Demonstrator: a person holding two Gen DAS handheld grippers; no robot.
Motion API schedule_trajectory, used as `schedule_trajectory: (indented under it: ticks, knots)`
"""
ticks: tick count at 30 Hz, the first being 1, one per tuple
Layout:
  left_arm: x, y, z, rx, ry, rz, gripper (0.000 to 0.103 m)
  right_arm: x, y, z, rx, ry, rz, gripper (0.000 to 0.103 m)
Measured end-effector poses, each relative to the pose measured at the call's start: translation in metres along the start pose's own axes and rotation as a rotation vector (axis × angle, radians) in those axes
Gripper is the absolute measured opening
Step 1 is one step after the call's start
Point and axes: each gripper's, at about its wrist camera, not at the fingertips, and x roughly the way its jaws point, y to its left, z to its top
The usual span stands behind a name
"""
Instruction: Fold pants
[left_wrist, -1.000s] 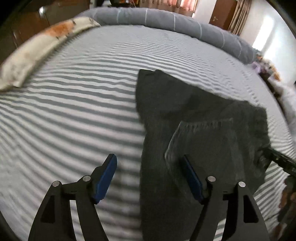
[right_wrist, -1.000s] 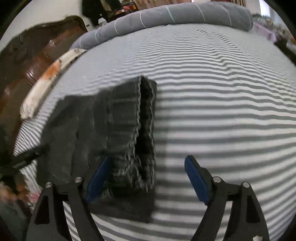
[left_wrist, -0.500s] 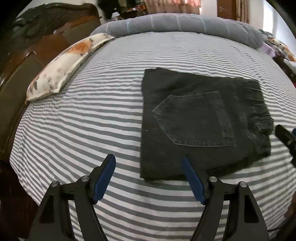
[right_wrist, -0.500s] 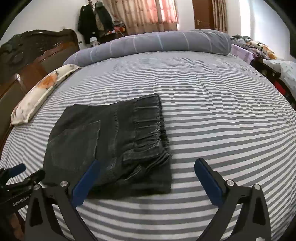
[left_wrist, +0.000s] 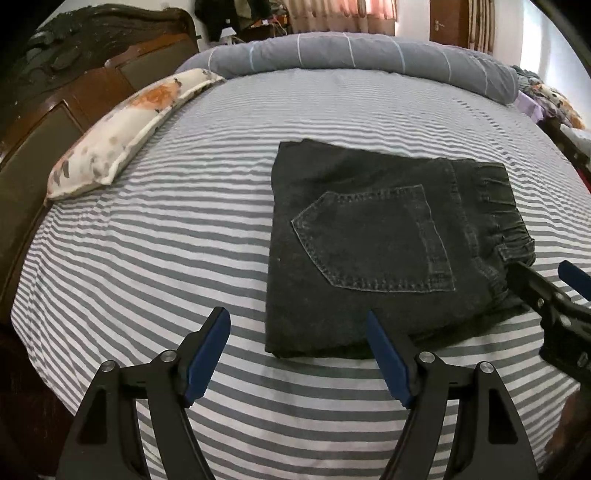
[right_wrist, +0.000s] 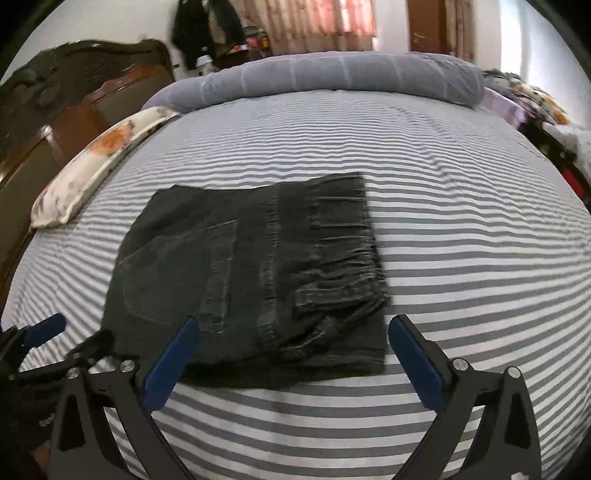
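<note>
Left gripper: jaws apart, empty, above near edge of pants. Right gripper: jaws wide, nothing between.

Pants: dark compact folded rectangle, flat on striped bed, pocket up.

Step, judged: fold finished, release done; next needs only withdrawal or light smoothing.

Left view shows pocket stitching crisply; right view shows bunched waistband layers.

Both tools pulled back, apparently higher; right tool wider; pants released.
</note>
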Motion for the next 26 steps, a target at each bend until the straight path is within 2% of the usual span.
schedule_trajectory:
  ticks: [6,11,26]
  knots:
    - [0.005,0.001,-0.002,0.001,0.001,0.008,0.076,0.003,0.012,-0.007,-0.065,0.012,-0.017,0.102]
    - [0.005,0.007,-0.001,-0.038,-0.004,0.002,0.076,0.005,0.003,-0.008,-0.039,0.032,-0.019,0.102]
    - [0.01,-0.001,-0.001,-0.04,0.007,-0.021,0.076,0.007,-0.004,-0.011,-0.03,0.051,-0.011,0.102]
